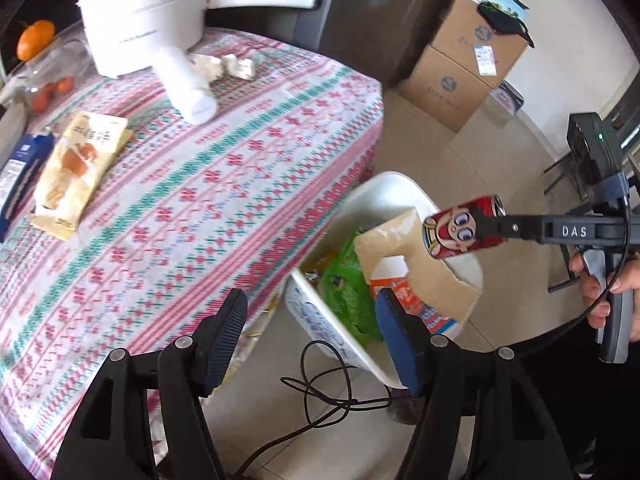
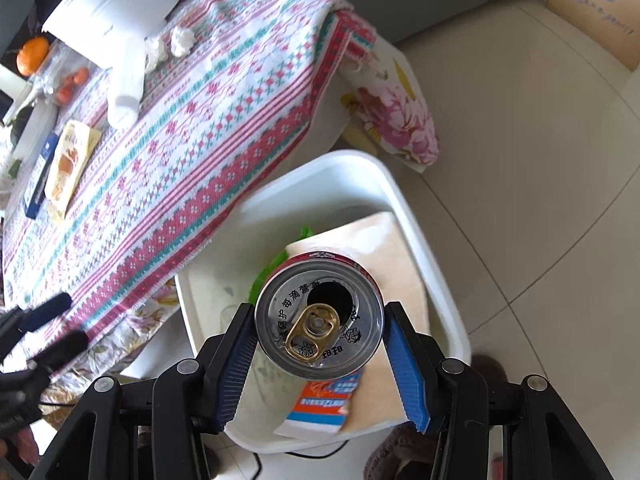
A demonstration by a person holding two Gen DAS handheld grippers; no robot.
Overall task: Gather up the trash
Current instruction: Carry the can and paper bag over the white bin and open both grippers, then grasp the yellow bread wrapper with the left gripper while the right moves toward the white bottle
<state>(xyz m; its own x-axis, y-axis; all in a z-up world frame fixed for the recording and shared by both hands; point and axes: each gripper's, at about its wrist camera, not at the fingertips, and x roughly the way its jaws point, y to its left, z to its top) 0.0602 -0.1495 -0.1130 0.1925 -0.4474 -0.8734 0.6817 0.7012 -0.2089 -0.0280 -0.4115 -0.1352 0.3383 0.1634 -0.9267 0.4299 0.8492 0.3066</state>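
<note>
The can (image 2: 318,316) hangs over the bin (image 2: 424,240), pinched in my right tongs (image 2: 320,364). My left tongs (image 1: 312,340) gape, holding nothing. The bin holds some trash; wrappers (image 1: 76,172) and tissues (image 1: 224,66) remain on the desk (image 1: 240,168).

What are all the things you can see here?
Can: one, red with cartoon face, over the bin.
Bin: one, white, on the floor beside the table, holding cardboard and wrappers.
Pot: one, white, far end of the table.
Tissues: a few, white, crumpled by the pot.
Snack packet: one, yellow, on the tablecloth.
Blue carton: one, beside the packet.
Orange: one, table's far corner.
Cardboard boxes: two, brown, stacked on the floor.
Left gripper: open, empty.
Right gripper: around the can.
</note>
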